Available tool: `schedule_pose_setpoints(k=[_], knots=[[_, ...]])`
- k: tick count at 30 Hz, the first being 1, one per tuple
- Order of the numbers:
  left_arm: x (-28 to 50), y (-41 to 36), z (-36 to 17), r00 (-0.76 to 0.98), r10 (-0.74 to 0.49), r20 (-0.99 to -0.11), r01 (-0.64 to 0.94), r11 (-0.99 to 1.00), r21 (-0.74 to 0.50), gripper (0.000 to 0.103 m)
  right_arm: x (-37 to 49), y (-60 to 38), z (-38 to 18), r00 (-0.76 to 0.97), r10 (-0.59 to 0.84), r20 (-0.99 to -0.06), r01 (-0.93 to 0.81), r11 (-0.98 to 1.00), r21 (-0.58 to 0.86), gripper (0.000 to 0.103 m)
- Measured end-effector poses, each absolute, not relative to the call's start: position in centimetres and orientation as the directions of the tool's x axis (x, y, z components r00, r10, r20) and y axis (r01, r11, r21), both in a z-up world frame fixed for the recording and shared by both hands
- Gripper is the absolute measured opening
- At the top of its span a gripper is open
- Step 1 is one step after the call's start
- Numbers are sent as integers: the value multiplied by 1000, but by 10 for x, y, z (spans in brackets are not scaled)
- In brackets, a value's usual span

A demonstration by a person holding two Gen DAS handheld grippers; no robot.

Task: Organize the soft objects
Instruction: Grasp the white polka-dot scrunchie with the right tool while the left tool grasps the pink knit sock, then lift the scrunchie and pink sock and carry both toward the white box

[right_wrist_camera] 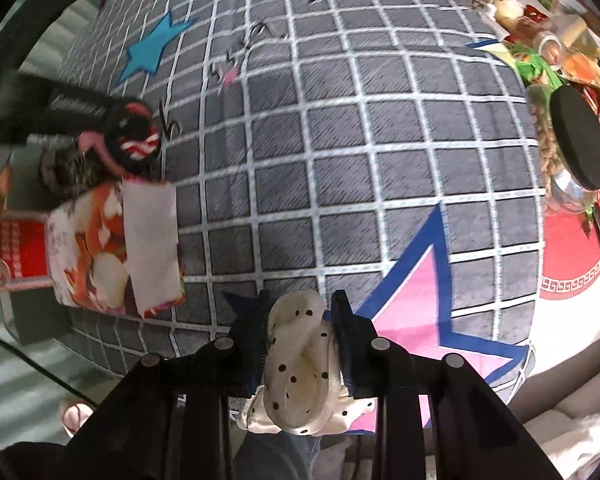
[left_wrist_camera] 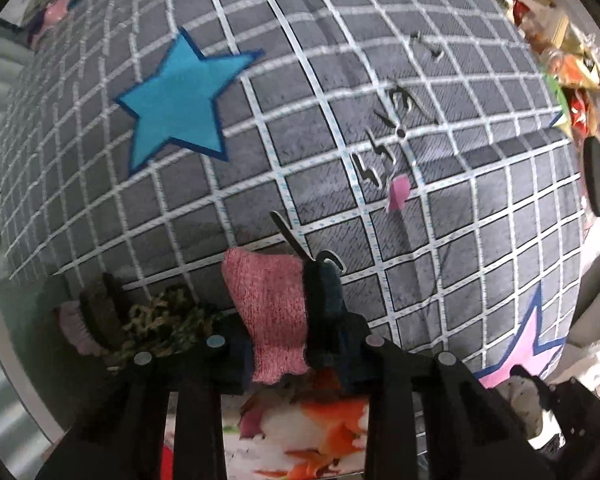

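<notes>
In the left wrist view my left gripper (left_wrist_camera: 276, 320) points down, shut on a pink knitted sock (left_wrist_camera: 266, 312) that hangs between its fingers over the near edge of a grey checked bedspread (left_wrist_camera: 300, 140). Left of it lie a camouflage cloth (left_wrist_camera: 160, 326), a dark piece (left_wrist_camera: 100, 308) and a pale pink frilly piece (left_wrist_camera: 72, 330). In the right wrist view my right gripper (right_wrist_camera: 300, 306) is shut on a white soft piece with black dots (right_wrist_camera: 300, 364), held above a pink star (right_wrist_camera: 412, 320) printed on the bedspread (right_wrist_camera: 340, 140).
A floral box (right_wrist_camera: 96, 248) with a white sheet on it sits at the bed's left edge, a red pack (right_wrist_camera: 20, 252) beside it. Snack packets (right_wrist_camera: 540, 60) and a black round disc (right_wrist_camera: 580, 140) crowd the right. A foot (right_wrist_camera: 74, 416) shows below left.
</notes>
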State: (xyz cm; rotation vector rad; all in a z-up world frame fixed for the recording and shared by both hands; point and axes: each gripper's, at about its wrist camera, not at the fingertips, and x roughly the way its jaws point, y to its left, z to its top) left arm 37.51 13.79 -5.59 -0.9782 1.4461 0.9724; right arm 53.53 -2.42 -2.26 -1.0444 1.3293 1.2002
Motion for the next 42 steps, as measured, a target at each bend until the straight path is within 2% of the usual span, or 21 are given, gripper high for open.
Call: schedule_pose_setpoints(k=[12, 18, 25, 42], knots=[[345, 110, 37, 7, 71, -997, -962, 273, 12, 34, 534, 11, 23, -102, 105, -989, -991, 72, 110, 31], [344, 87, 67, 28, 108, -994, -969, 246, 0, 34, 535, 27, 45, -127, 141, -982, -988, 73, 138, 31], [322, 63, 88, 50, 147, -988, -981, 193, -21, 34, 507, 43, 71, -146, 169, -975, -989, -23, 144, 31], [259, 31, 120, 79, 210, -974, -997, 16, -77, 34, 414, 67, 90, -259, 176, -950, -947, -239, 214, 31]])
